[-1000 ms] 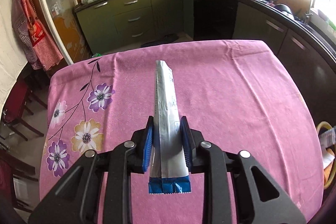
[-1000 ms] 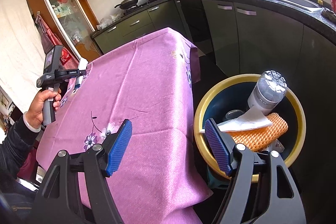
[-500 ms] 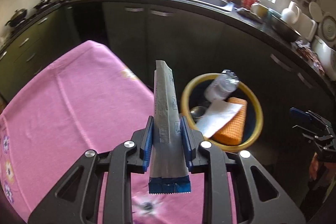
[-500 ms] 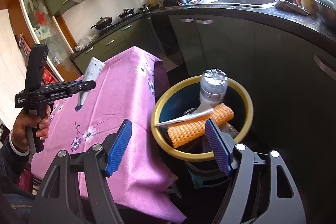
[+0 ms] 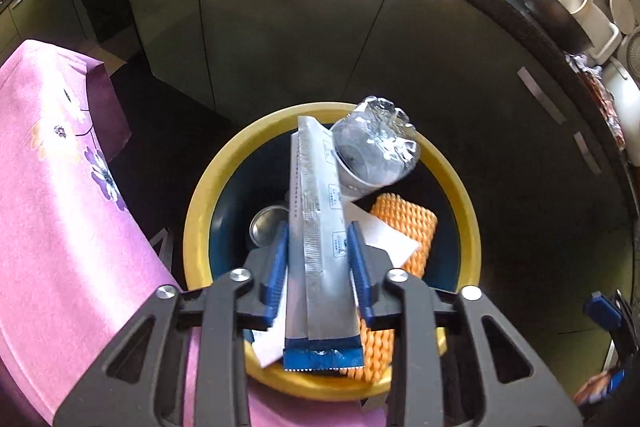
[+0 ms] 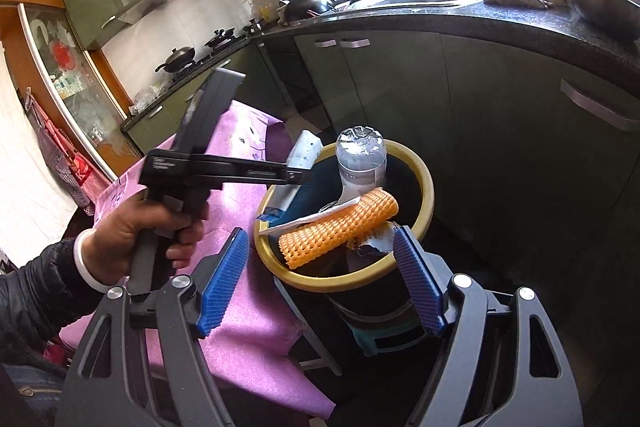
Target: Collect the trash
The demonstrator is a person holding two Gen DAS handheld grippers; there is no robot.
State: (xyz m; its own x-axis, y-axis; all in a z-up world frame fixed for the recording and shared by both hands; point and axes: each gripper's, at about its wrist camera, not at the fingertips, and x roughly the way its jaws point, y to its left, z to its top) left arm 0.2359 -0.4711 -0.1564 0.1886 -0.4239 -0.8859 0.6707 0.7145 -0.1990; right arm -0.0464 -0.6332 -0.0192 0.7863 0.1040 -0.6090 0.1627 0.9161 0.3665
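Left gripper (image 5: pixel 318 259) over the round yellow-rimmed bin (image 5: pixel 200 227) — its ribbed blue fingers have just been opening; the flat silver foil wrapper (image 5: pixel 320 267) stands between them, whether gripped I cannot tell. Netted orange foam sleeve (image 5: pixel 404 227) at 3 o'clock, crumpled clear bottle (image 5: pixel 376 155) at 1. Right gripper (image 6: pixel 320 279) — fingers wide, empty.

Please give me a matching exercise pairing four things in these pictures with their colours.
Things:
1. bin rim
2. foam net
3. tablecloth
4. wrapper between the left gripper's fingers

Colours:
A. pink with flowers
B. silver with a blue end
C. yellow
D. orange

Pairs: 1-C, 2-D, 3-A, 4-B
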